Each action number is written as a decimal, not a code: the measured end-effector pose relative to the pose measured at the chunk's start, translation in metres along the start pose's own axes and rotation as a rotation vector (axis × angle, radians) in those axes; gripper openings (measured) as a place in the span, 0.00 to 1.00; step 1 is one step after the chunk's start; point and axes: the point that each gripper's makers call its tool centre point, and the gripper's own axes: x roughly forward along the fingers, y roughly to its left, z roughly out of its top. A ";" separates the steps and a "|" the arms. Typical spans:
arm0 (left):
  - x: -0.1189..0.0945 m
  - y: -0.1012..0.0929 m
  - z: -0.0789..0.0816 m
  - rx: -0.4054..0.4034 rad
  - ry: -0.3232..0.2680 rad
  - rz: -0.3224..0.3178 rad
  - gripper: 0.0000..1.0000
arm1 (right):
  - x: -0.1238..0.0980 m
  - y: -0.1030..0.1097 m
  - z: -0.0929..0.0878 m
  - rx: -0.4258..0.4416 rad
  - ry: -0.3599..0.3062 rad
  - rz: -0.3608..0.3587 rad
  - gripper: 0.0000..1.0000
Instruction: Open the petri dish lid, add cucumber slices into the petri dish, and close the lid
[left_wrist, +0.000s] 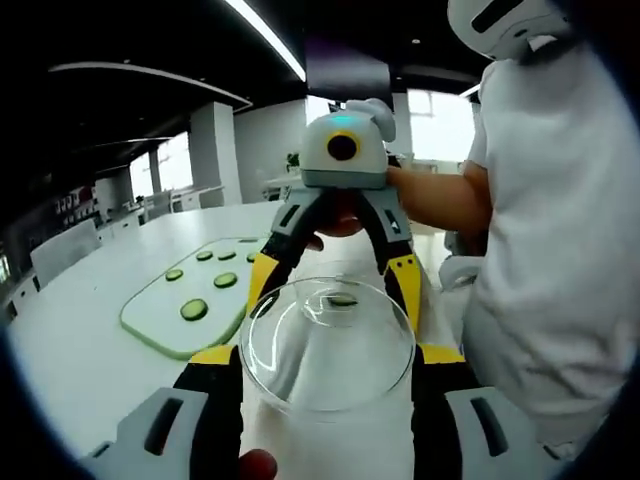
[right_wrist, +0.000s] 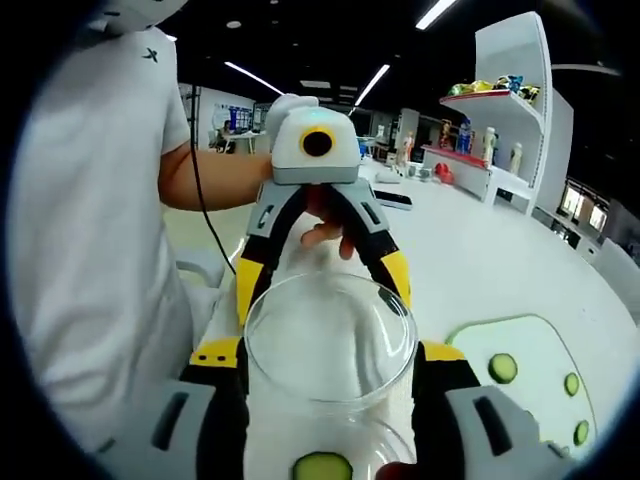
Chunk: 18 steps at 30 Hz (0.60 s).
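My two grippers face each other over the white table (left_wrist: 70, 350). A clear round petri dish lid (left_wrist: 328, 345) sits between the yellow-tipped jaws of my left gripper (left_wrist: 328, 352), which is shut on its rim. Seen through the glass, one cucumber slice (left_wrist: 342, 299) lies close to my right gripper (left_wrist: 335, 275). In the right gripper view, that cucumber slice (right_wrist: 322, 467) lies in the glass petri dish (right_wrist: 395, 432) low between the jaws of my right gripper (right_wrist: 328, 352). The lid (right_wrist: 330, 335) stands above it, with my left gripper (right_wrist: 323, 280) behind.
A green-edged cutting board (left_wrist: 160, 325) (right_wrist: 530, 345) with several cucumber slices (left_wrist: 194, 310) (right_wrist: 503, 367) lies on the table beside the grippers. A person in a white shirt (left_wrist: 560, 250) (right_wrist: 90, 250) stands close at the table's edge. A white shelf unit (right_wrist: 500, 100) stands further off.
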 end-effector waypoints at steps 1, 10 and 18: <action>0.001 0.000 0.002 0.003 -0.003 -0.002 0.67 | -0.002 -0.001 0.000 0.002 -0.001 -0.005 0.65; 0.016 0.000 0.007 0.007 0.005 -0.033 0.67 | -0.015 -0.003 -0.008 0.020 0.002 -0.030 0.65; 0.024 -0.004 0.014 0.006 -0.005 -0.057 0.67 | -0.027 0.000 -0.009 0.036 -0.015 -0.044 0.65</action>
